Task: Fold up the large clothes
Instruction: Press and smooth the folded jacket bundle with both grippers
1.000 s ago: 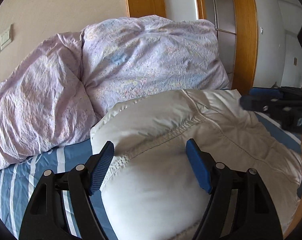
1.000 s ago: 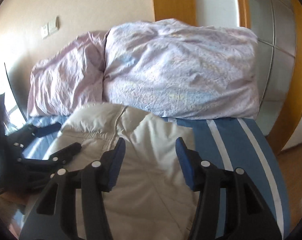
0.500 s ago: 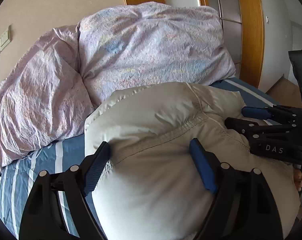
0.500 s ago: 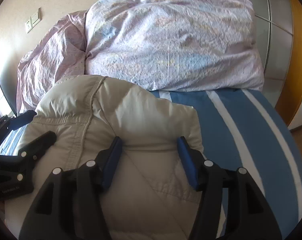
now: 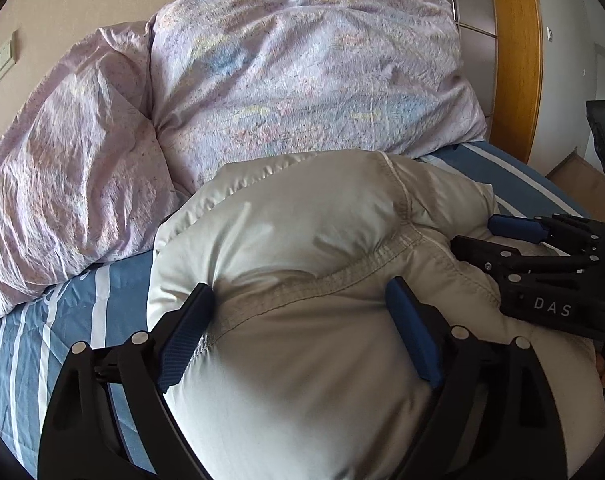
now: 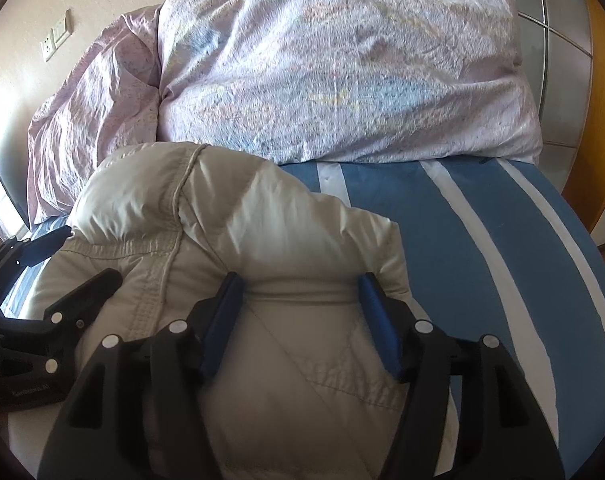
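While the puffy beige jacket (image 5: 302, 240) lies bundled on the blue-and-white striped bed (image 6: 482, 240), both tools sit low over it. Between the blue pads of the left hand-held gripper (image 5: 302, 328) bulges a stitched seam of the jacket; its jaws are opening and stand wide, the pads at the fabric's sides. To its right is the right hand-held gripper (image 5: 542, 264), its black body printed "DAS". In its own view the right hand-held gripper (image 6: 302, 320) straddles a padded fold, jaws opening, moderately wide. Whether either pair of pads presses the cloth I cannot tell. Beyond both, two lilac patterned pillows (image 6: 322, 60) lean against the wall.
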`<control>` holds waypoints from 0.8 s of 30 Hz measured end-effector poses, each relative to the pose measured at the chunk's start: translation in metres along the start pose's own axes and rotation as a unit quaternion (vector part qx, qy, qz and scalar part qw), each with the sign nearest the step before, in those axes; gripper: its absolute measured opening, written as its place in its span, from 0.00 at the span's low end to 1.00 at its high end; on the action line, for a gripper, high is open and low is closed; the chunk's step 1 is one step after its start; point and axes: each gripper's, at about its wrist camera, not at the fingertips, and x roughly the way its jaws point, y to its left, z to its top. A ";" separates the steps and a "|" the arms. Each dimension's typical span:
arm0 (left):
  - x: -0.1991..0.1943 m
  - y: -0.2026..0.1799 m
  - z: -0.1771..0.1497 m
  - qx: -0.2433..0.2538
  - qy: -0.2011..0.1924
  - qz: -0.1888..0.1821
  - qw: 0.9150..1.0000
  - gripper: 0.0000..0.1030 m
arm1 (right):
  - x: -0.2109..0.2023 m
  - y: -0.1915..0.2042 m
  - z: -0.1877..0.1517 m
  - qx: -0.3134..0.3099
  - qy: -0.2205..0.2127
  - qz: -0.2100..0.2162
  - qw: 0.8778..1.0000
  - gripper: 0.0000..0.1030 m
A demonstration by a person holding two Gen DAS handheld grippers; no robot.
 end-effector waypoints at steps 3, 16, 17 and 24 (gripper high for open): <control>0.004 0.001 0.001 -0.001 0.005 0.002 1.000 0.87 | 0.004 0.000 0.000 -0.001 0.001 -0.004 1.000 0.61; 0.017 0.000 0.002 0.003 0.011 0.016 1.000 0.89 | 0.013 -0.001 0.003 0.002 0.007 -0.007 1.000 0.62; 0.018 0.000 0.002 0.002 0.011 0.015 1.000 0.89 | 0.013 -0.001 0.003 0.003 0.006 -0.007 1.000 0.62; 0.015 -0.002 0.004 0.009 0.013 0.026 1.000 0.90 | 0.009 -0.001 0.004 0.008 0.008 -0.018 1.000 0.66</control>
